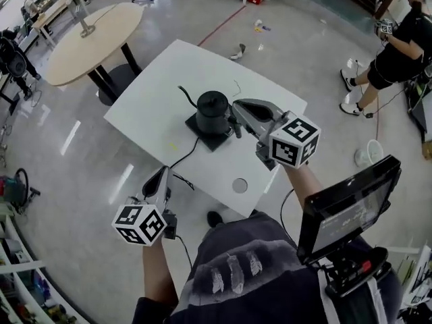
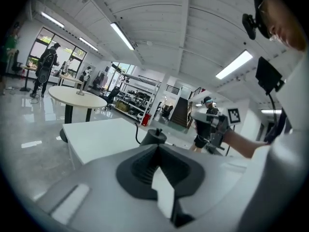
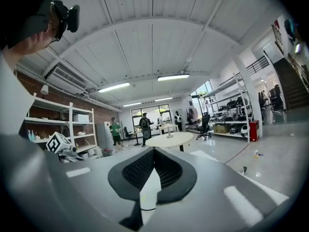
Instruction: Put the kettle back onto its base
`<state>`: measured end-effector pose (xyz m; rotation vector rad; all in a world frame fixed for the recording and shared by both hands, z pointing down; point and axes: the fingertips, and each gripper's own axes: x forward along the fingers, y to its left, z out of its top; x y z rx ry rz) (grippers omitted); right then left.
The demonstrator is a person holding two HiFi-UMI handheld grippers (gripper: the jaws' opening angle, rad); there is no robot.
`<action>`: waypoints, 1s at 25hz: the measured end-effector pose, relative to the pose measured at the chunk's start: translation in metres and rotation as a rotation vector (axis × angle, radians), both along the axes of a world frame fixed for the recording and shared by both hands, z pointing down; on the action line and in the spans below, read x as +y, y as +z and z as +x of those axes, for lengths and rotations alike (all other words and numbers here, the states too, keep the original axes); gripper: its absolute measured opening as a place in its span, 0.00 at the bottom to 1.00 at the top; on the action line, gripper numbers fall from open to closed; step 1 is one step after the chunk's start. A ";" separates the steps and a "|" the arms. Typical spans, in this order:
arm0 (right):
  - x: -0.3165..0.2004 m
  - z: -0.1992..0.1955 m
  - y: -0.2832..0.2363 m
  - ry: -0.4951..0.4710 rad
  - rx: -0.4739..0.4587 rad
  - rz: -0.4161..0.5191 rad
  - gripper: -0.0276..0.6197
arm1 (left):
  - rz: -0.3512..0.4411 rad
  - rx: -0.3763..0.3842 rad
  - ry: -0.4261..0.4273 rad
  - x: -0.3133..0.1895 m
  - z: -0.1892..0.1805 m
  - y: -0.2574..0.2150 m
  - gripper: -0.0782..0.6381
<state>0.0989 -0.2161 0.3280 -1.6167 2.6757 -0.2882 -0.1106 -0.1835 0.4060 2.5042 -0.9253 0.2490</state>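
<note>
A black gooseneck kettle stands on its black square base in the middle of the white table. My right gripper hangs in the air just right of the kettle's handle side, jaws shut with nothing between them; whether it touches the kettle I cannot tell. In the right gripper view its pads meet at the tips. My left gripper hovers off the table's near edge, also shut and empty. The left gripper view shows the kettle ahead over its closed tips, and the right gripper beyond.
A black cord runs from the base off the table's near edge. A grey round cap sits in the tabletop. A round beige table stands far left, and a person stands at the far right.
</note>
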 end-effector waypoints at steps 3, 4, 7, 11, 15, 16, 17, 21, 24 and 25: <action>0.016 0.001 -0.001 -0.049 -0.026 0.014 0.05 | 0.024 -0.041 0.002 0.014 0.015 -0.006 0.11; 0.020 0.002 -0.001 -0.063 -0.041 0.019 0.05 | 0.029 -0.050 0.001 0.019 0.021 -0.007 0.11; 0.036 0.004 -0.002 -0.110 -0.070 0.033 0.05 | 0.035 -0.075 -0.013 0.032 0.033 -0.006 0.11; 0.064 0.015 -0.004 -0.158 -0.095 0.036 0.05 | 0.044 -0.101 -0.021 0.055 0.057 -0.011 0.11; 0.092 0.029 -0.008 -0.214 -0.144 0.045 0.05 | 0.070 -0.130 -0.029 0.084 0.077 -0.020 0.11; 0.099 0.033 -0.009 -0.228 -0.148 0.044 0.05 | 0.077 -0.139 -0.034 0.091 0.082 -0.023 0.11; 0.104 0.036 -0.010 -0.243 -0.147 0.044 0.05 | 0.084 -0.149 -0.040 0.097 0.087 -0.026 0.11; 0.127 0.043 -0.025 -0.325 -0.158 0.049 0.05 | 0.115 -0.194 -0.081 0.130 0.101 -0.048 0.11; 0.140 0.046 -0.025 -0.387 -0.200 0.050 0.05 | 0.108 -0.222 -0.120 0.152 0.109 -0.050 0.11; 0.140 0.045 -0.023 -0.403 -0.216 0.063 0.05 | 0.103 -0.228 -0.137 0.156 0.109 -0.047 0.11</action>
